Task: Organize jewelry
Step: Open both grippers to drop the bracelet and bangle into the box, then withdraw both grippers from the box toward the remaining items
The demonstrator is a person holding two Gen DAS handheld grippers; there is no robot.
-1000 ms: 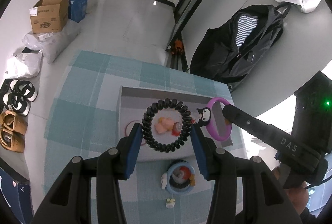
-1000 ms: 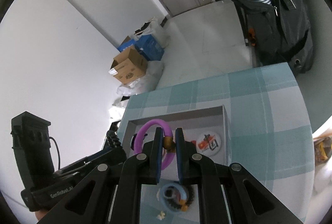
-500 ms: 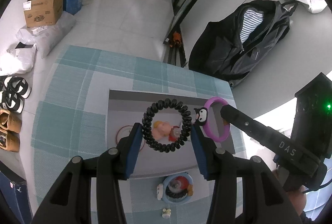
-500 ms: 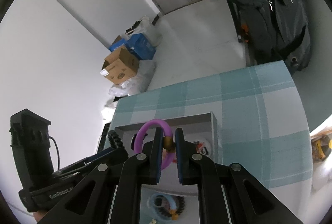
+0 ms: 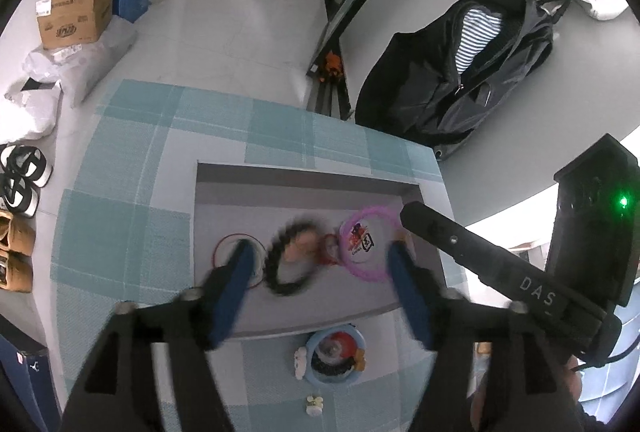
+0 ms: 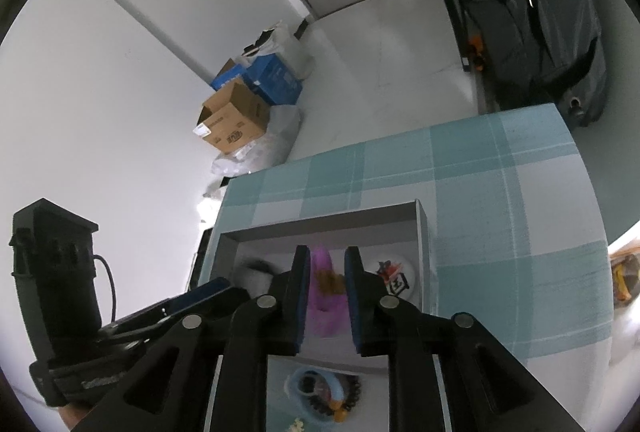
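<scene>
Left wrist view: a table covered by a teal and white checked cloth carries a shallow grey tray that lies toward the cloth's right edge, with its near wall facing the camera. The left gripper hangs over the near half of the tray with its blue-padded fingers spread wide and nothing between them. The right gripper enters from the right, its dark tip over the tray's right wall. Inside the tray, the black coil hair tie lies loose and motion-blurred just left of centre. Beside it on the right, the purple ring lies around a white round badge. A thin red ring lies near the tray's left wall, partly behind the left finger. On the cloth just outside the tray's near wall sits a blue ring with charms, and closer to the near edge a small cream charm.

Right wrist view: the right gripper shows its fingers parted by a moderate gap; the purple ring, blurred, appears between them without visible contact on either pad. The white round badge lies by the tray's right wall. The blue ring with charms rests on the cloth near the tray's front wall.
</scene>
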